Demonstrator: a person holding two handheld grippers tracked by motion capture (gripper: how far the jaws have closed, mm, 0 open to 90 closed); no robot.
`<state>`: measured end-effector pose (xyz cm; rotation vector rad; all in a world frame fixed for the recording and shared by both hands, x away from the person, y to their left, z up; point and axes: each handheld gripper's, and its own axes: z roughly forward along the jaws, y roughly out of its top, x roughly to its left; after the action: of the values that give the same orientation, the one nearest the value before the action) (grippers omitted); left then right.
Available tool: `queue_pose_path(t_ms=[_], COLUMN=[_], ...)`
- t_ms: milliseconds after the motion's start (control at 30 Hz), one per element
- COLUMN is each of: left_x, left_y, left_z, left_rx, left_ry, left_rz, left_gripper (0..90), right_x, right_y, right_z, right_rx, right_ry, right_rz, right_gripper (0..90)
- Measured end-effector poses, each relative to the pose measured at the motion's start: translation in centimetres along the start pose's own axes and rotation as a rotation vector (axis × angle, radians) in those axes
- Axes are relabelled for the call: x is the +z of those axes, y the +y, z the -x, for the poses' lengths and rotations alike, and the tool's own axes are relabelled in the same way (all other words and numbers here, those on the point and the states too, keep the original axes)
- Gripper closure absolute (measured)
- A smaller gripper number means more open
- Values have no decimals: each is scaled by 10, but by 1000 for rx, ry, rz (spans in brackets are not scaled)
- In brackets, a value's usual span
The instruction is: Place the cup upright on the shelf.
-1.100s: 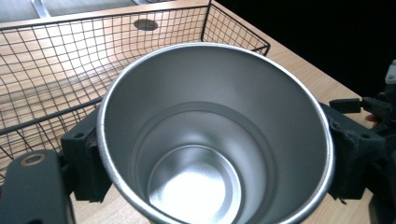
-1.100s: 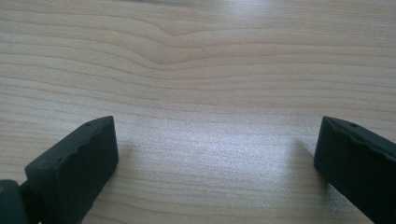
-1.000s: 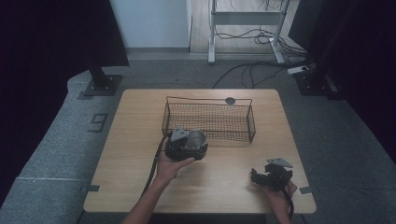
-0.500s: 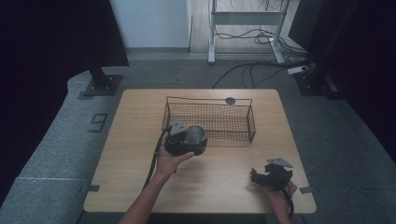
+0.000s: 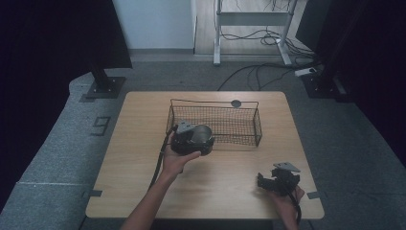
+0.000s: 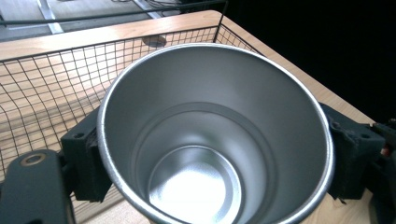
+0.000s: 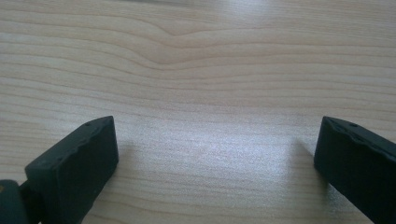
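A shiny steel cup [image 6: 215, 140] sits between the jaws of my left gripper [image 6: 215, 158], which is shut on its sides; I look down into its bare inside. In the high view the left gripper [image 5: 191, 139] holds the cup [image 5: 205, 134] at the front left corner of a black wire basket [image 5: 239, 125], at about rim height. My right gripper [image 5: 277, 181] rests near the table's front right edge. Its jaws stand wide apart over bare wood, fingertips [image 7: 88, 154] low at both sides, nothing between them.
The wooden table [image 5: 143, 163] carries the basket at mid-back. A dark round disc [image 5: 235, 103] lies behind the basket. Black curtains and stand bases flank the table; cables lie on the floor beyond.
My left gripper has carried the cup a little farther forward, up against the basket's front left corner. The right gripper has stayed put.
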<state>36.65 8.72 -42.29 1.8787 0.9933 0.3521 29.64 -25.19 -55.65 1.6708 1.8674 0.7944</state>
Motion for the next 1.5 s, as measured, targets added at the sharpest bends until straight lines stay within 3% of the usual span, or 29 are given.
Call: queue_pose_path(t_ms=[567, 767, 1500], left_x=[8, 8, 20], left_y=[12, 16, 30], left_z=[-7, -10, -18], left_rx=[5, -12, -15], left_ry=[27, 19, 37], left_rz=[-9, 1, -14], left_gripper=[148, 147, 148], right_x=[0, 0, 0], right_y=[0, 0, 0], right_z=[0, 0, 0], right_rx=[0, 0, -3], right_ry=[0, 0, -1], right_rz=[2, 1, 2], right_gripper=[0, 0, 0])
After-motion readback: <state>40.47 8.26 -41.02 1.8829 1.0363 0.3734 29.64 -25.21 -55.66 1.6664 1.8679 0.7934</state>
